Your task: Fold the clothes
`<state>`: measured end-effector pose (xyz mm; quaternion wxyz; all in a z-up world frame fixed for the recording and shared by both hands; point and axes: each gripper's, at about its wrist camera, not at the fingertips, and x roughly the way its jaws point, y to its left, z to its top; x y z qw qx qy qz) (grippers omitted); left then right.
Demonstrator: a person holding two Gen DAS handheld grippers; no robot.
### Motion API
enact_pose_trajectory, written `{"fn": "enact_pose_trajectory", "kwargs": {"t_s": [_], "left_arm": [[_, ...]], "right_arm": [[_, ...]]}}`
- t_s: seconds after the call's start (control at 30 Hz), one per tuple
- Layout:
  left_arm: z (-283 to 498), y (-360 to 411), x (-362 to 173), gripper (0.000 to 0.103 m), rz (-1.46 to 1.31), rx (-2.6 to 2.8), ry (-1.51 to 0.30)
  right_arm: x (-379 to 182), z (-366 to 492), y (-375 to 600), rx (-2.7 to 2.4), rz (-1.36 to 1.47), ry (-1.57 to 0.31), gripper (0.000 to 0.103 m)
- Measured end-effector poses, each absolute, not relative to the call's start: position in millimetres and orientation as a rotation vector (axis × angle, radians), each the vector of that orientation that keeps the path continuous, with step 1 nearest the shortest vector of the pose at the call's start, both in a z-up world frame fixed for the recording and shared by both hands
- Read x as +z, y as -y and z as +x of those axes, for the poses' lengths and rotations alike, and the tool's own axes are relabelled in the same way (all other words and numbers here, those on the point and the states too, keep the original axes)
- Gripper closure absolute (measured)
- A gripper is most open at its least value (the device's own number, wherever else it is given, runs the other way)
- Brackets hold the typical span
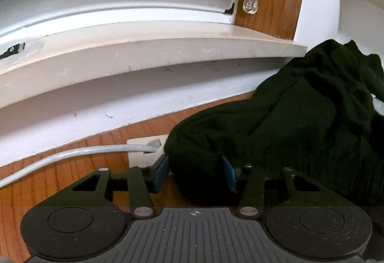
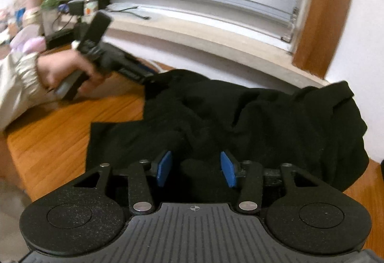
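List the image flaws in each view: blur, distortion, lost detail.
Left wrist view: fisheye bends the windowsill into an arc; the black garment is underexposed, its folds barely readable. Right wrist view: motion blur smears the hand and the shelf clutter; dark vignette in the corners.

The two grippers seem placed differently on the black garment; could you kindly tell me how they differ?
1. The left gripper straddles the black garment's rounded end nearest the white cable; the right gripper sits over crumpled folds in the garment's middle.
2. Wooden tabletop shows beside the left gripper; only cloth surrounds the right gripper.

Shared: both have blue pads and stand partly open with fabric between them.
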<state>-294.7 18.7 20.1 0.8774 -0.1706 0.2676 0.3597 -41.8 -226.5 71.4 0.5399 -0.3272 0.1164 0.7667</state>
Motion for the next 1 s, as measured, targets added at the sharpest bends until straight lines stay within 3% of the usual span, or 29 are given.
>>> {"fn": "enact_pose_trajectory", "kwargs": {"t_s": [0.07, 0.17, 0.33, 0.4, 0.47, 0.53, 0.83, 1.0], "left_arm": [[-293, -20, 18, 0.052, -0.360, 0.749, -0.556], [-292, -21, 19, 0.058, -0.365, 0.738, -0.556], [-286, -16, 23, 0.089, -0.329, 0.723, -0.552], [-283, -11, 28, 0.090, -0.303, 0.724, -0.549], [-285, -8, 39, 0.091, -0.307, 0.730, -0.521], [-292, -1, 63, 0.092, -0.287, 0.730, -0.467], [-307, 44, 228, 0.092, -0.076, 0.760, -0.298], [-362, 51, 300, 0.092, -0.009, 0.881, -0.237]], "right_arm": [[71, -44, 232, 1.844, -0.793, -0.264, 0.045], [70, -47, 239, 1.874, -0.814, -0.256, 0.040], [54, -51, 237, 1.840, -0.897, -0.201, 0.041], [46, -51, 231, 1.823, -0.932, -0.186, 0.048], [39, -52, 227, 1.807, -0.971, -0.168, 0.078], [44, -55, 226, 1.786, -0.953, -0.155, 0.089], [179, -56, 233, 1.763, -0.566, 0.021, 0.091], [249, -96, 240, 1.850, -0.412, 0.130, 0.091]]}}
